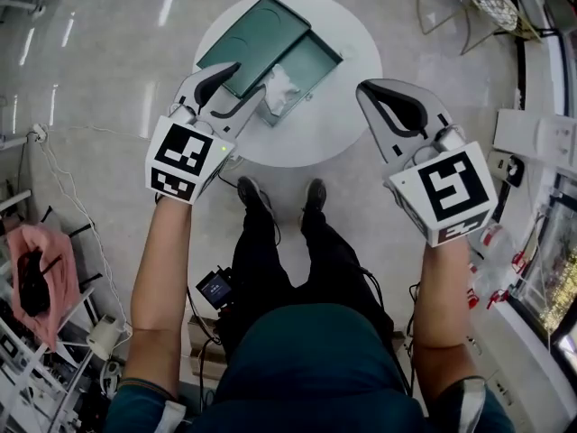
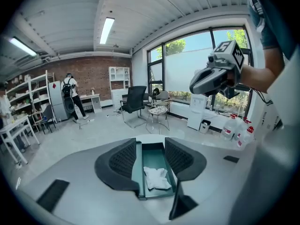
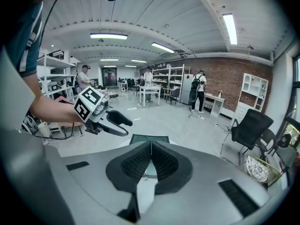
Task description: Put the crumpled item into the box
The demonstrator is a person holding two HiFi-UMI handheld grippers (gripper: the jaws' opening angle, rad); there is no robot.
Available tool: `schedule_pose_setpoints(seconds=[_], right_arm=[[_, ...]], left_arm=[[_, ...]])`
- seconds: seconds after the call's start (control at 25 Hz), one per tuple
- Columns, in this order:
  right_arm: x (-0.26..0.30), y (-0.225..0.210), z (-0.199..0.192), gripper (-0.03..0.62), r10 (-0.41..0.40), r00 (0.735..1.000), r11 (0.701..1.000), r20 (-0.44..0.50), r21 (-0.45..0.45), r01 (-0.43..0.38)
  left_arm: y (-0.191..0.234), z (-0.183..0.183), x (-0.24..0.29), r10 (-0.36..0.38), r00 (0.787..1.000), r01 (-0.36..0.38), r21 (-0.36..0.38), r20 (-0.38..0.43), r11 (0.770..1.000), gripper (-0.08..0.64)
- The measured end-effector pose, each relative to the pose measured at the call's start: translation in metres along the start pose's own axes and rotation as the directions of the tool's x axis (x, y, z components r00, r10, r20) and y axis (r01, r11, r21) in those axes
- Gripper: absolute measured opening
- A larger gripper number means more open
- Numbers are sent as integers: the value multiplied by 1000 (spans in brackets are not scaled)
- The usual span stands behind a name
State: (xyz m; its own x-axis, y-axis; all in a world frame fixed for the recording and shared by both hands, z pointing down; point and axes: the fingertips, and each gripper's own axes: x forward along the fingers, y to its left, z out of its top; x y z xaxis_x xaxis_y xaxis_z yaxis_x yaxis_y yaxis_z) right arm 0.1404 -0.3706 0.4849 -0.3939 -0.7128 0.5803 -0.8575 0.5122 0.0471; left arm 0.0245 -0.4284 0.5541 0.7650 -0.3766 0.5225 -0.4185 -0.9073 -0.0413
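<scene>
1. Far left of the head view: pink cloth [image 1: 56, 242], soft and loosely folded, next to the glossy pale floor [image 1: 108, 52]
2. left gripper [image 1: 250, 79]: grey moulded plastic shell with black curved fingers and a black-and-white marker cube [image 1: 185, 159] on its back. From the head view it overlaps the box's near left corner
3. In its own view the left gripper [image 2: 150, 146] has its jaws wide apart. The black cross-hatched pads [image 2: 123, 159] are bare and press on nothing. The box and wad show in the gap, down on the table and clear of the pads
4. dark green rectangular box [image 1: 329, 57]: shallow, flat-walled, matte, open at the top. Its lid [image 1: 257, 34] is the same green with rounded corners and lies flat along the box's left long edge
5. crumpled white wad [image 1: 279, 88]: a soft, creased, irregular lump, paper or cloth, can't tell which. It sits inside the box at the near end, on the bottom [image 2: 156, 178]
6. round white table [image 1: 352, 129]: smooth top, box and lid on it
7. right gripper [image 1: 368, 88]: same build, with its own marker cube [image 1: 448, 192]. In the head view it is at the table's right edge, well apart from the box
8. In its own view the right gripper [image 3: 151, 146] has its jaws closed pad to pad, ribbed black faces meeting, nothing between them
</scene>
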Motion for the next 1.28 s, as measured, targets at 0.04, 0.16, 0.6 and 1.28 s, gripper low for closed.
schedule_pose_setpoints(seconds=[0.04,0.16,0.6,1.28], right_arm=[[-6,-1,5,38,-6,1000,1000,3,1,6],[-23,1,24,38,-12,999,1000,37,-21,13],[-110,32,113,38,8,959,997,283,-81,16],[-202,92,171,37,50,929,991,367,-132,-1]], left_arm=[[-1,12,-9,7,1000,-8,15,17,1000,203],[-4,48,-41,29,997,-33,53,77,998,137],[-39,161,-178,124,953,-151,78,277,985,18],[-73,210,-315,248,892,-290,56,378,955,18]])
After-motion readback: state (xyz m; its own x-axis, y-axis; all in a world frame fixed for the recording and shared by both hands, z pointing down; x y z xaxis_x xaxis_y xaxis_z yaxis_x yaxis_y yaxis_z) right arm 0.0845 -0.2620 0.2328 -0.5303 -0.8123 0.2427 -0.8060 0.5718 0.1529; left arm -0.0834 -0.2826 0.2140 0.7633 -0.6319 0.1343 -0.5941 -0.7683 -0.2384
